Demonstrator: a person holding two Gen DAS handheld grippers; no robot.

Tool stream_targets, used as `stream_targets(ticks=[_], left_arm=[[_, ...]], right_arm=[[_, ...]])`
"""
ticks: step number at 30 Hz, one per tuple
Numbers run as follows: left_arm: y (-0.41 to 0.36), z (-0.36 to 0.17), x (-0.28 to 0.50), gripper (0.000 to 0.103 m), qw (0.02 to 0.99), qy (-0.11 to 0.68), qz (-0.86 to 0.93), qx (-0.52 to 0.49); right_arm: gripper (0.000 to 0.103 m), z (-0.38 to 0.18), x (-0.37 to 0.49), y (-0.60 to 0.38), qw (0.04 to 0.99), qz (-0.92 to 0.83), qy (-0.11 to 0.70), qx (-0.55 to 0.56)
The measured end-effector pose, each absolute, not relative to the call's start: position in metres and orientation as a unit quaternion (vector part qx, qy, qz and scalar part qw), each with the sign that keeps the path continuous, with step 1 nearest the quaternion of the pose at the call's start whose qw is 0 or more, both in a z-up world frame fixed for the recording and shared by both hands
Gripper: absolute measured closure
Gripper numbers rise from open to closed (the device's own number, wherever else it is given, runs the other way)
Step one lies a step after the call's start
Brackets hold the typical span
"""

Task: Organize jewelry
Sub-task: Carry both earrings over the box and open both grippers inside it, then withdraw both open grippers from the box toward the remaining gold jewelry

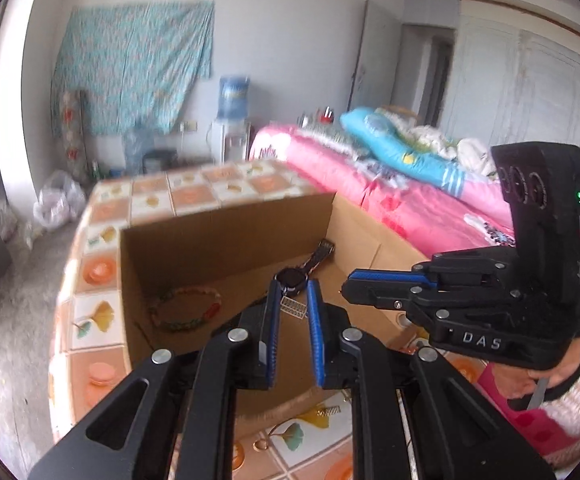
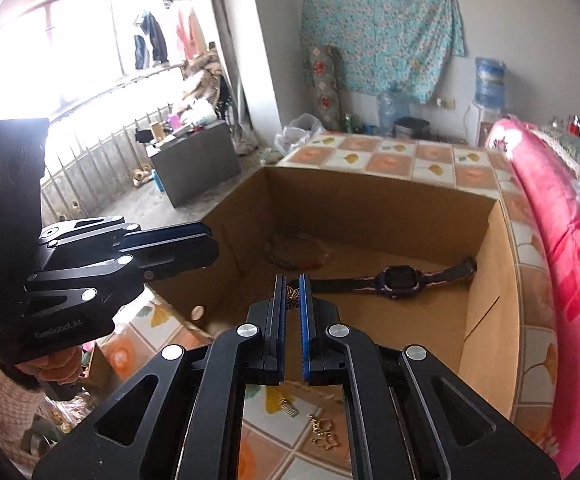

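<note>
An open cardboard box (image 1: 225, 210) (image 2: 374, 184) stands on the tiled table. Inside it lie a dark wristwatch (image 1: 292, 278) (image 2: 400, 278) and a beaded bracelet (image 1: 183, 308) (image 2: 298, 256). My left gripper (image 1: 294, 286) (image 2: 209, 246) hangs over the box's near edge, shut on a small silver comb-like clip (image 1: 294, 306). To its right, my right gripper (image 2: 292, 280) (image 1: 346, 289) hovers over the near edge too, shut on a small gold butterfly charm (image 2: 293, 295). Both grippers are held by hands in knitted sleeves.
On the patterned table (image 2: 434, 152) in front of the box lie another silver clip (image 2: 288, 406) (image 1: 330, 411), a gold chain piece (image 2: 322, 431) and a gold ring (image 1: 259, 446). A pink-covered bed (image 1: 402, 204) runs along the table's right side. Left of the table is floor.
</note>
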State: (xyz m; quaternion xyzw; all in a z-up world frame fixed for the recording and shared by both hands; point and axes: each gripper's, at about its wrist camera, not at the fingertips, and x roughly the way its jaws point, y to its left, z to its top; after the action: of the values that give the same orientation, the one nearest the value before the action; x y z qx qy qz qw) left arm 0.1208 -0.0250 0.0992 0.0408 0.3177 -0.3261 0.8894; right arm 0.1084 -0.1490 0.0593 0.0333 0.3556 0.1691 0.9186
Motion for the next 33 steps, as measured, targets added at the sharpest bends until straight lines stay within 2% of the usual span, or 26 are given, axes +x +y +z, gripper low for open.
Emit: stream_targets(ticks=[4, 12, 15, 25, 30, 33], left_arm=[[-0.047, 0.084, 0.161, 0.09, 0.875, 0.364, -0.317, 0.036], [-0.069, 0.066, 0.19, 0.088, 0.87, 0.404, -0.28, 0.046], [-0.071, 0.065, 0.189, 0.082, 0.875, 0.399, -0.268, 0.058], [-0.058, 0.079, 0.171, 0.077, 0.89, 0.369, -0.26, 0.061], [-0.04, 0.097, 0.143, 0.076, 0.904, 0.326, -0.272, 0.047], [-0.022, 0.105, 0.119, 0.072, 0.911, 0.297, -0.283, 0.036]], right_arm=[[0.099, 0.042, 0.143, -0.163, 0.904, 0.124, 0.407, 0.047], [0.092, 0.028, 0.159, -0.175, 0.908, 0.074, 0.411, 0.035], [0.089, 0.03, 0.157, -0.177, 0.913, 0.069, 0.401, 0.029], [0.08, 0.044, 0.145, -0.191, 0.924, 0.069, 0.372, 0.045], [0.079, 0.054, 0.129, -0.202, 0.929, 0.091, 0.351, 0.068], [0.075, 0.058, 0.115, -0.206, 0.933, 0.101, 0.338, 0.064]])
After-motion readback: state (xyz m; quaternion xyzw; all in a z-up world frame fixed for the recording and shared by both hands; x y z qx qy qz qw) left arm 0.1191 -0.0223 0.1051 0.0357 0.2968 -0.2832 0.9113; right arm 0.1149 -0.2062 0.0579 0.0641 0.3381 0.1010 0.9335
